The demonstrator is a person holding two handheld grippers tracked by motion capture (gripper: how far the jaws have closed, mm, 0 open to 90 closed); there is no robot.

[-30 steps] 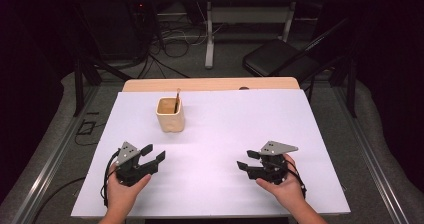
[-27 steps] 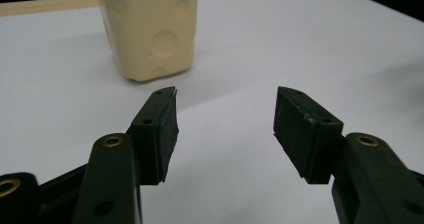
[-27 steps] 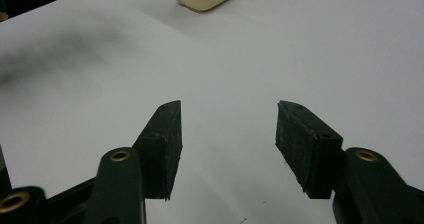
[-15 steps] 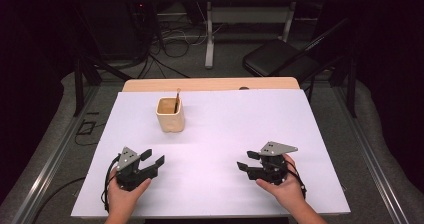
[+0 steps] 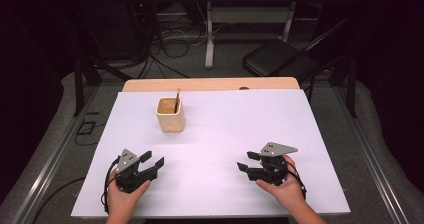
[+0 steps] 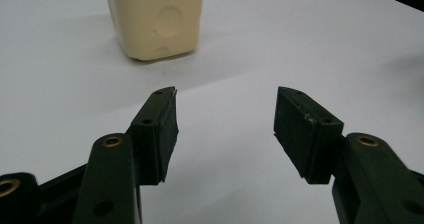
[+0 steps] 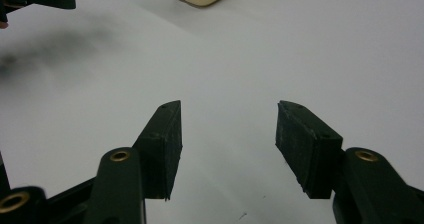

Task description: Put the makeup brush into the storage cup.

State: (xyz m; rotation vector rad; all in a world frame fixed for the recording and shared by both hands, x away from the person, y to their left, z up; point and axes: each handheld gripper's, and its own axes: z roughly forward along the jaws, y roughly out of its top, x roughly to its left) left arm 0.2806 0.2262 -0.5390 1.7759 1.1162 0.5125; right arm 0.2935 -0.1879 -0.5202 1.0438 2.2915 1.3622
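Here cup [image 6: 154,19] lies beyond the left hand-held gripper [image 6: 225,121]

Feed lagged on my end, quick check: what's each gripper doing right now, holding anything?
Left gripper: jaws open, nothing between them.
Right gripper: jaws open, nothing between them.

High view looks down from above; both tongs' cameras skim low over the bench [image 5: 240,134], sharing the cream cup [image 6: 154,19].

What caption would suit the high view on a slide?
Two hand-held grippers, left and right, rest open on a white table near a cream cup holding a brown stick.
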